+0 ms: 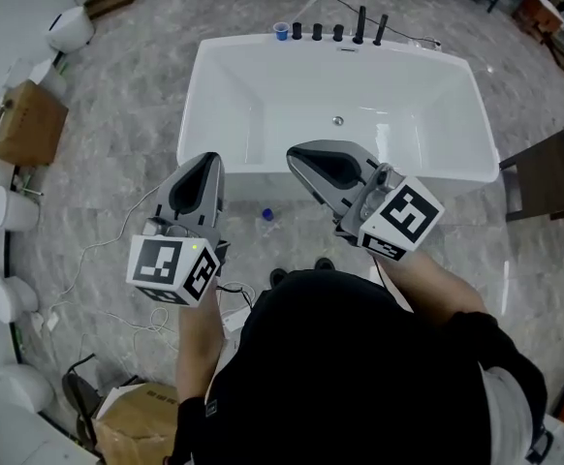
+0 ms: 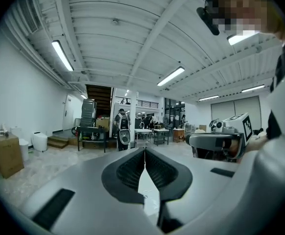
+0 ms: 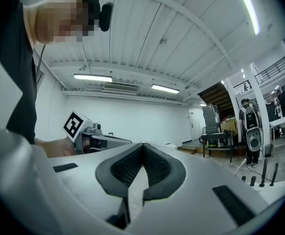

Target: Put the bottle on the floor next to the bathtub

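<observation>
The bottle [image 1: 267, 223] is on the floor [image 1: 117, 153] just beside the near wall of the bathtub [image 1: 193, 85], a little below the middle of the head view. It shows in the gap between the two tools, lower in the frame than their tips, and touches neither. The left tool [image 1: 210, 157] is to its left and the right tool [image 1: 293, 153] to its upper right.

The bottle is small and seen from steeply above. Its blue cap is toward the top of the frame and its pale, clear body is just below, so its long axis runs roughly up and down the frame. Whether it stands or lies cannot be told.

The left tool [image 2: 145, 149] has its jaws pressed together at the tips with nothing between them. The right tool [image 3: 143, 144] is likewise closed and empty. A blue cup [image 1: 281, 31] sits on the tub's far rim, beside black tap fittings [image 1: 338, 31].
</observation>
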Demonstrator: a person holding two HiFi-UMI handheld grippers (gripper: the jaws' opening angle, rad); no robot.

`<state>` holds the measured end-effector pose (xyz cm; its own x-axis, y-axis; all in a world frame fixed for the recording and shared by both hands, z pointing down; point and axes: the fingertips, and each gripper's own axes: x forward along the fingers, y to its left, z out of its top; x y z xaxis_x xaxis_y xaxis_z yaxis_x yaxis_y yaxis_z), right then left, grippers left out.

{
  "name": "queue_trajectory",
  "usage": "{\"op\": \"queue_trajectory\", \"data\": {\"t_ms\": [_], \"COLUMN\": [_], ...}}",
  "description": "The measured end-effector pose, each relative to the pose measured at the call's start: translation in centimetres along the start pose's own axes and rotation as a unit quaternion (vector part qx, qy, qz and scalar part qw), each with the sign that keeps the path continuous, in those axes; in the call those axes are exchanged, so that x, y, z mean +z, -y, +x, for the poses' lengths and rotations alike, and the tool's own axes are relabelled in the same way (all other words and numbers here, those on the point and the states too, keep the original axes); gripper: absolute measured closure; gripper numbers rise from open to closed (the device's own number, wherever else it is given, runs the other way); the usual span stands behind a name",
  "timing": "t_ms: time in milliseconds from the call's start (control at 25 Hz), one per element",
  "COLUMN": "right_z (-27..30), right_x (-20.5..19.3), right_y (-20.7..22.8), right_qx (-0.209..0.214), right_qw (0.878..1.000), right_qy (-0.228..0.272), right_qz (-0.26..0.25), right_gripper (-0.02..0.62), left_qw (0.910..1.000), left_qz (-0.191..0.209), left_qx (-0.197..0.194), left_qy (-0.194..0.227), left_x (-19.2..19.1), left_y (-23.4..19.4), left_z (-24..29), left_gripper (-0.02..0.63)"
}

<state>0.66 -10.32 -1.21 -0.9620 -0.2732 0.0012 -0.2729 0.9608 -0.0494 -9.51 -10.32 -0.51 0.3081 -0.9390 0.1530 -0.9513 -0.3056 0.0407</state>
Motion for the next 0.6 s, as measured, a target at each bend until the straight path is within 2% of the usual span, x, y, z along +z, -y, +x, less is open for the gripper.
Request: {"op": "queue_trajectory", "data": {"t_ms": [80, 240, 400, 600], "right_z": [0.4, 0.8, 1.1, 1.5], "right_x": [0.1, -0.1, -0.2, -0.9], "right_y": [1.4, 3.8, 5.8, 5.5], "right_qx": [-0.01, -0.021, -0.031, -0.022], "right_qw": [1.0, 1.0, 0.999, 0.999], "right_qy": [0.009, 0.023, 0.032, 0.027], "right_qz": [-0.01, -0.005, 0.009, 0.015], "right_gripper": [0.568, 0.568, 0.568, 0.568], "left_qw": [0.9999, 0.9992, 0.9993, 0.9995], "left_qz": [0.002, -0.026, -0.008, -0.008], "left_qx": [0.007, 0.029, 0.034, 0.026], "left_qy": [-0.01, -0.012, -0.012, -0.014], "left_x": [-0.8, -1.7, -1.2, -1.6], "left_y": [-0.6, -2.0, -2.4, -1.9], "left_z": [1.4, 2.0, 2.5, 2.8], "left_gripper": [0.588, 0.588, 0.588, 0.588]}}
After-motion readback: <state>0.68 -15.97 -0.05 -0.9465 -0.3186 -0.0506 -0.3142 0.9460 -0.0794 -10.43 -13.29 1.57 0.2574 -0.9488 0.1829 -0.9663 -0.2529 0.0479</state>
